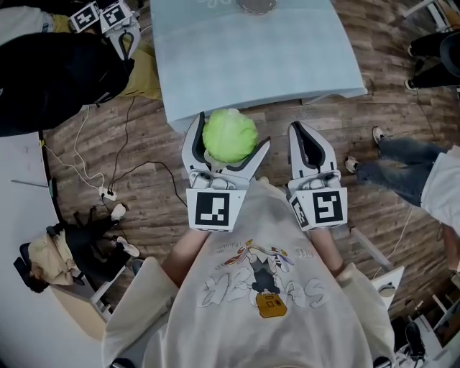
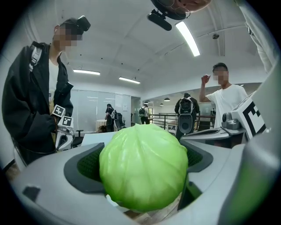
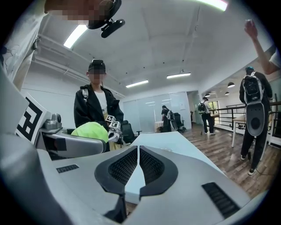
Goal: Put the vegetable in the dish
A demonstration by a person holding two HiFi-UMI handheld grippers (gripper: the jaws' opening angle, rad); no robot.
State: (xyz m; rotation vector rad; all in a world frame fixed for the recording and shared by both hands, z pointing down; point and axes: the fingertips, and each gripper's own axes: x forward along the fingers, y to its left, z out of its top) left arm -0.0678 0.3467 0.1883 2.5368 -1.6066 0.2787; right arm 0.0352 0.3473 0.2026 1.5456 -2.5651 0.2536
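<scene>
A round green cabbage [image 1: 230, 135] is held in the air just short of the near edge of the table [image 1: 251, 65], which has a pale blue cloth. My left gripper [image 1: 231, 136] is shut on it, one jaw on each side. In the left gripper view the cabbage [image 2: 142, 171] fills the space between the dark pads [image 2: 83, 169]. My right gripper [image 1: 298, 129] hangs beside it, to the right, shut and empty. Its pads [image 3: 127, 165] meet in the right gripper view, where the cabbage [image 3: 90, 129] shows at left. A round dish [image 1: 256, 6] sits at the table's far edge, partly cut off.
A person in a black jacket [image 1: 57, 72] stands left of the table with another pair of marker grippers [image 1: 108, 18]. Someone in jeans [image 1: 402, 165] stands to the right. Cables [image 1: 108, 190] and a bag [image 1: 65, 251] lie on the wooden floor at left.
</scene>
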